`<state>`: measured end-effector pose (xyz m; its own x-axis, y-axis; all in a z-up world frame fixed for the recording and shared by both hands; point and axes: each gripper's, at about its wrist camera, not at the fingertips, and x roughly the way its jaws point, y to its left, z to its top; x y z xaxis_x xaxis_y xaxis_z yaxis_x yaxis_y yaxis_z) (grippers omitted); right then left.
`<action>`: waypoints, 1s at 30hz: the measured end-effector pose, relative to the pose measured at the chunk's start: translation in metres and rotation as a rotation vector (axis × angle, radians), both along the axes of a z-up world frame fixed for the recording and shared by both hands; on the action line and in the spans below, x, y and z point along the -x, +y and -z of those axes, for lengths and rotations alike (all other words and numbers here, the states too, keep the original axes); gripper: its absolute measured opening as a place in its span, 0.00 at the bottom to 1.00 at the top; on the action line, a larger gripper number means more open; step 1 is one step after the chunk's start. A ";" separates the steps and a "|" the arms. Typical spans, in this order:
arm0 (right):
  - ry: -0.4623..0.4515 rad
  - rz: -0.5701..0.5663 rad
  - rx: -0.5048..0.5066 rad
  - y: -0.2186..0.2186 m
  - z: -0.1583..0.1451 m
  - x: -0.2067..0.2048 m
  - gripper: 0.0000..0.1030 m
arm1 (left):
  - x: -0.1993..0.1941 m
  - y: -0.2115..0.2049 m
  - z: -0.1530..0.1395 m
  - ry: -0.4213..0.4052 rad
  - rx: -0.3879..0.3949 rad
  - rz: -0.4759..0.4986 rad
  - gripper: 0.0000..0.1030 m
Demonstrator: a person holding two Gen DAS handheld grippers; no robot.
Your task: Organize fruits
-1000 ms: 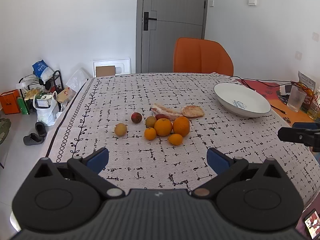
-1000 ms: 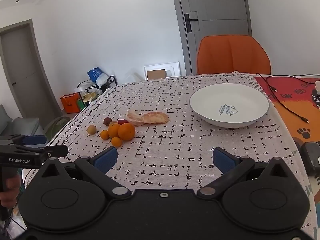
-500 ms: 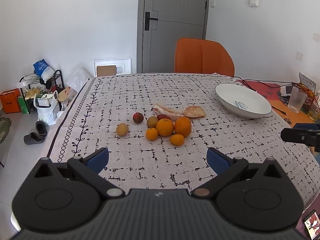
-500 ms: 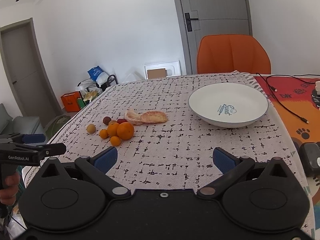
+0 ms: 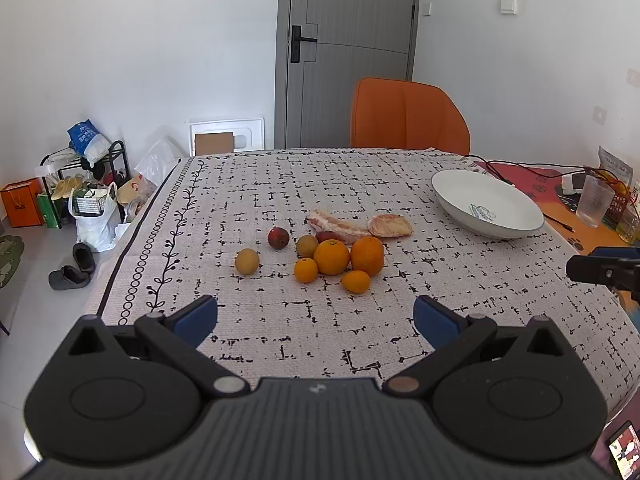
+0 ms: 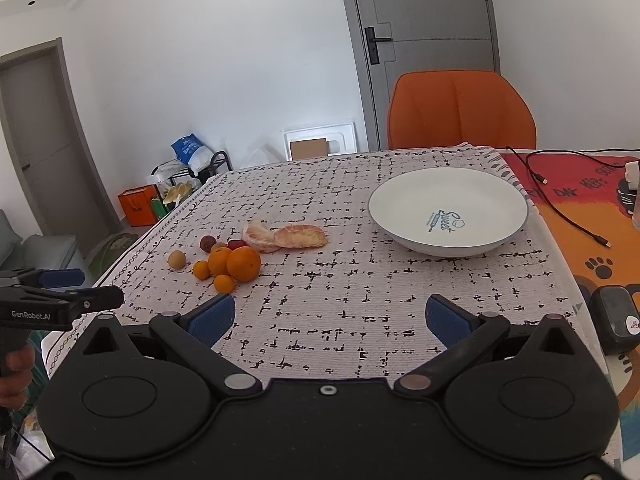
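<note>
in the left wrist view, the left gripper [image 5: 316, 316] is held above the near part of the table [image 5: 400, 184], its jaws spread wide with nothing between them. a cluster of fruits [image 5: 332, 256] is seen mid-table, with a white plate [image 5: 486, 204] well apart to the right.

in the right wrist view, the right gripper [image 6: 330, 318] is likewise held with jaws apart and empty. the fruits [image 6: 234, 262] are seen to the left, the plate [image 6: 448, 210] ahead, unfilled.

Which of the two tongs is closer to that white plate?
Right. The right tongs hover nearly in front of the white plate; the left tongs face the fruit pile, plate off to their right.
</note>
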<state>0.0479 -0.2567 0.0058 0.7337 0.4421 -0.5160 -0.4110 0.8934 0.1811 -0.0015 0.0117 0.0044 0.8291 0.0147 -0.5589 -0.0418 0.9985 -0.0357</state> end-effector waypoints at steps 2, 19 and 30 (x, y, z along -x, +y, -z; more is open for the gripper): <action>0.001 0.001 -0.001 0.000 0.000 0.000 1.00 | 0.000 0.000 0.000 -0.001 0.000 0.000 1.00; -0.003 -0.009 0.025 0.004 0.001 0.002 1.00 | 0.002 0.001 -0.006 -0.009 0.001 0.002 1.00; -0.001 -0.018 0.031 0.004 0.005 0.001 1.00 | 0.002 0.003 -0.002 -0.010 0.006 -0.001 1.00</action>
<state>0.0471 -0.2529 0.0011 0.7262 0.4391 -0.5290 -0.4276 0.8910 0.1526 -0.0035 0.0151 0.0063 0.8347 0.0123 -0.5506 -0.0421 0.9982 -0.0416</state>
